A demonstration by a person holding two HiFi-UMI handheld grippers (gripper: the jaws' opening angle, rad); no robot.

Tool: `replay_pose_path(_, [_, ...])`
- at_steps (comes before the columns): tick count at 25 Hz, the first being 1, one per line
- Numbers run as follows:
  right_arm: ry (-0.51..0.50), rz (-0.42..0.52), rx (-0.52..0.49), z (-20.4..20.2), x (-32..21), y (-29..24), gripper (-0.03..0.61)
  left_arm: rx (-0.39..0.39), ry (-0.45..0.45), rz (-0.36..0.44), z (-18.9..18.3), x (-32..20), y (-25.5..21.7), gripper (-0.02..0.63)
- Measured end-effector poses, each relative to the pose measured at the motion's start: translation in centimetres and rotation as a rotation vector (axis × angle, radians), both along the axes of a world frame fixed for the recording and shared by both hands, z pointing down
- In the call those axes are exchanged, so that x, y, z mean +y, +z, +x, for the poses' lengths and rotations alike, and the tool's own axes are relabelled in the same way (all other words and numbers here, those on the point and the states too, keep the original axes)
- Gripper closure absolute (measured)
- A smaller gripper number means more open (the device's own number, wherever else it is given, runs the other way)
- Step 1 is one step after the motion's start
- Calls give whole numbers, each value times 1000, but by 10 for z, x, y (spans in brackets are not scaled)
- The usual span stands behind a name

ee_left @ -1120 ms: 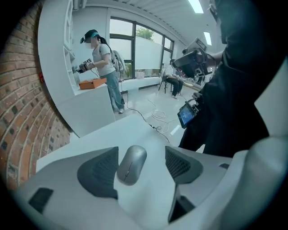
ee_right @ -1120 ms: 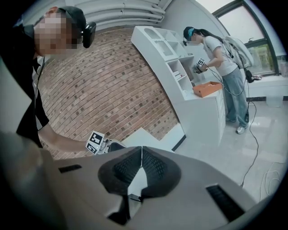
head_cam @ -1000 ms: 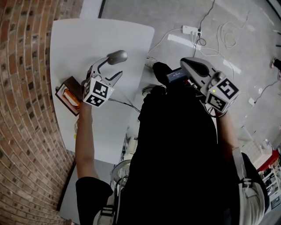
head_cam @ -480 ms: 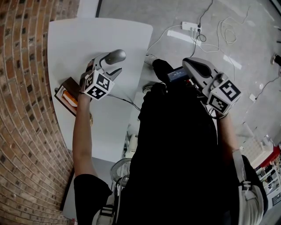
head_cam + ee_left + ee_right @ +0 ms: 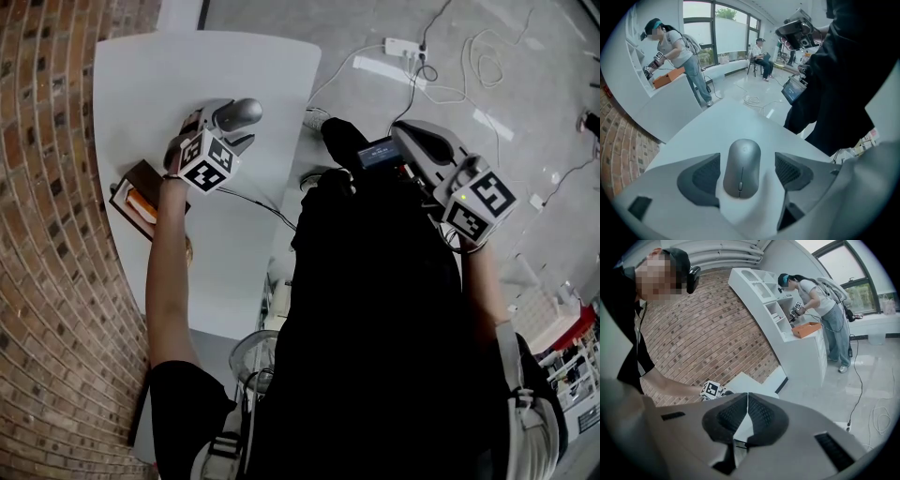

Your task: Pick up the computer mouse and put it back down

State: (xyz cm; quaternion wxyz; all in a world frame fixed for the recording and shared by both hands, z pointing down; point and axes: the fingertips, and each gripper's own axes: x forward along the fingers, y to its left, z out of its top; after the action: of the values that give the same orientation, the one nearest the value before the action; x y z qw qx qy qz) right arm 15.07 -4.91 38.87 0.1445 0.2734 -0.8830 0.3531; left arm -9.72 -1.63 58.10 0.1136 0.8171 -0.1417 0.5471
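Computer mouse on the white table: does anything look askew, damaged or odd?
Nothing stands out. The mouse lies flat and whole on the table, untouched between the left gripper's jaws, which have just been opening.

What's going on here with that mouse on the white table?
A person holds a two-jaw tool in each hand. The left tool is over the grey computer mouse, which lies on the white table; its jaws have just been opening and stand either side of the mouse without touching. The right tool is shut, empty, off to the side.
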Motion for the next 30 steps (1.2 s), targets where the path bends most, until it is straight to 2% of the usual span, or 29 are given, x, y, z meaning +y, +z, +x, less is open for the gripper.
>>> replay_pose_path(7, [9, -7, 6, 5, 0, 2, 561, -37, 33, -38, -3, 2, 20, 256])
replay_pose_path(14, [3, -13, 5, 6, -3, 4, 560, -25, 39, -95, -5, -1, 28, 258])
replay_pose_path(21, [4, -11, 3, 3, -3, 4, 560, -69, 100, -71, -8, 1, 34, 261])
replay_pose_path(30, [4, -5, 7, 7, -2, 3, 560, -98, 77, -54, -7, -6, 38, 304])
